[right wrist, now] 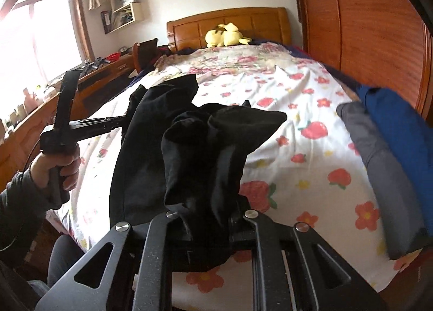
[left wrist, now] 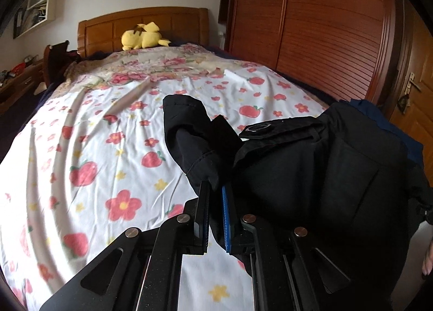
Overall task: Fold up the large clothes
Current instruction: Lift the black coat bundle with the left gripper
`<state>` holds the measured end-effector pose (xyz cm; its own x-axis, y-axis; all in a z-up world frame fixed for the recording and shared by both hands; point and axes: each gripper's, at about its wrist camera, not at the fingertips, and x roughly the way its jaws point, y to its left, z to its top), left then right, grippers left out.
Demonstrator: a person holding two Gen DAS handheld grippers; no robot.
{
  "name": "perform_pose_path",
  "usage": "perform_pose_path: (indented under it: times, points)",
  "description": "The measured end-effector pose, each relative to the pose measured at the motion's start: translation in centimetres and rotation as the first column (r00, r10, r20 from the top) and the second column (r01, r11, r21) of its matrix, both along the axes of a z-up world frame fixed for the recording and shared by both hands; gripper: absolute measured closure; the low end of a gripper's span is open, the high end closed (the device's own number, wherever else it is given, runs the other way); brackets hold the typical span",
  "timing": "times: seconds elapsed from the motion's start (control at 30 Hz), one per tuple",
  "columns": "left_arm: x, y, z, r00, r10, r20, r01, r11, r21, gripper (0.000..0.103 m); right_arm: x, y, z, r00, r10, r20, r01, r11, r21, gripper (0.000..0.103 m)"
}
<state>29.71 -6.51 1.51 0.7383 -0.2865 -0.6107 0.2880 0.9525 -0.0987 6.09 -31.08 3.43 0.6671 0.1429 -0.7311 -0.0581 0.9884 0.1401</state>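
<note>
A large black garment (left wrist: 311, 170) with a round metal snap (left wrist: 255, 128) hangs lifted over the bed. My left gripper (left wrist: 215, 186) is shut on a fold of it; cloth drapes over the fingertips and falls away to the right. In the right wrist view the same black garment (right wrist: 151, 148) bunches over my right gripper (right wrist: 216, 184), which is shut on it, and the cloth hides the fingertips. A hand (right wrist: 59, 165) holds the left gripper (right wrist: 121, 120) at the left, its fingers reaching into the cloth's far edge.
The bed has a white sheet (left wrist: 108, 135) with red flowers and strawberries. A yellow plush toy (left wrist: 143, 36) lies by the wooden headboard (right wrist: 230, 21). Folded grey (right wrist: 379, 170) and blue clothes (right wrist: 400, 127) lie at the bed's right edge. A wooden wardrobe (left wrist: 311, 27) stands right, a cluttered desk (right wrist: 94, 86) left.
</note>
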Motion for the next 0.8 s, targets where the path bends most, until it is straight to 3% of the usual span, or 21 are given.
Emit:
perform_pose_path:
  times: [0.43,0.8]
  points:
    - [-6.4,0.4,2.1,0.995,0.055,0.083,-0.058,0.998,0.038,0.095,-0.6,2.4,1.2,0.995,0.09,0.037,-0.086,0.992,-0.096,0.088]
    - [-5.5,-1.1,1.7,0.994,0.049,0.098,-0.056,0.996,0.064,0.096,0.1,0.7,1.7,0.991,0.112,0.072,-0.104,0.989,-0.104,0.088]
